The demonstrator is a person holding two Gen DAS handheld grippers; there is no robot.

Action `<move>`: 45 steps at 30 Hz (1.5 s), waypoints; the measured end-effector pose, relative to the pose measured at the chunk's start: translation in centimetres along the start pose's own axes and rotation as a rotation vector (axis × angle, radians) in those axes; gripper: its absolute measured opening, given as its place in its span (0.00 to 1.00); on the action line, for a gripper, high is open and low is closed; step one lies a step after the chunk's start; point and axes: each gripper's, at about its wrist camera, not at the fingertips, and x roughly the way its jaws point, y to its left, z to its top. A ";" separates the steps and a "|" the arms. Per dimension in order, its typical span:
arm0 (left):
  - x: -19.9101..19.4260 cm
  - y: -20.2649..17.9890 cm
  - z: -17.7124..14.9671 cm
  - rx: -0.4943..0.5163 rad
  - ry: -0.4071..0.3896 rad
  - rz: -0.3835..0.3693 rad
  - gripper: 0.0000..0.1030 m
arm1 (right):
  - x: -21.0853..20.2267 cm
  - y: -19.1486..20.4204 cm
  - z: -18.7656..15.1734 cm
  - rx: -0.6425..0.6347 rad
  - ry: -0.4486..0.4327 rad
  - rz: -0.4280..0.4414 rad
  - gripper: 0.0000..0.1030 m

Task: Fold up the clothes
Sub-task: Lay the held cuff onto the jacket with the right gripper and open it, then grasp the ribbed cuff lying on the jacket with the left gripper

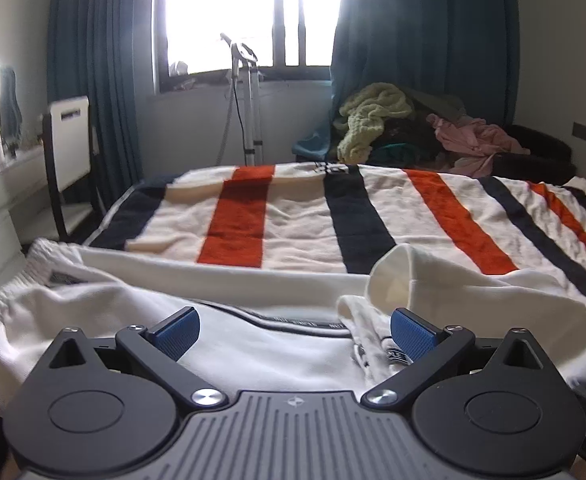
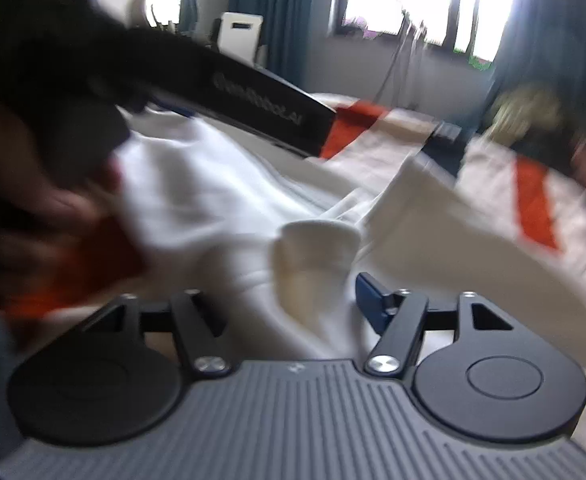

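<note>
Reference landmark: the striped blanket (image 1: 301, 216) covering the bed.

1. We find the task's thing, a white garment (image 1: 253, 344), on the near edge of the striped blanket. Its elastic waistband (image 1: 21, 280) lies at the left end and a rolled cuff (image 1: 397, 276) stands up toward the right, so we judge its long axis to run left to right, across both claws' line of approach.

2. We hold the left claw (image 1: 293, 334) low over the garment's middle, its blue pads (image 1: 177, 334) wide apart, with cloth directly beneath and ahead and nothing gripped.

3. We hold the right claw (image 2: 289, 304) at the cuff end (image 2: 317, 248). This view is motion-blurred. Cloth lies between the jaws, and only one blue pad (image 2: 371, 300) shows; we cannot tell whether they clamp it.

4. We judge the right claw nearer the cuff and the left nearer the waistband.

5. Obstructions: in the right view, the left gripper's black body (image 2: 261, 112) crosses above the garment. Beyond the striped blanket's far edge lie a clothes pile (image 1: 413, 128), a steamer stand (image 1: 249, 100) and a chair (image 1: 69, 152), all well apart from the work.
</note>
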 end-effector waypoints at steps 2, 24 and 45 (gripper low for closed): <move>0.0 0.2 -0.2 -0.050 0.016 -0.062 0.99 | -1.9 -0.6 0.1 0.063 0.017 0.038 0.65; 1.1 -4.8 -3.2 -0.006 0.127 -0.180 0.96 | -4.2 -10.6 -4.2 0.503 0.023 -0.286 0.66; 0.5 -6.1 -4.3 0.080 0.114 -0.183 0.28 | -3.7 -10.8 -4.5 0.516 0.037 -0.288 0.66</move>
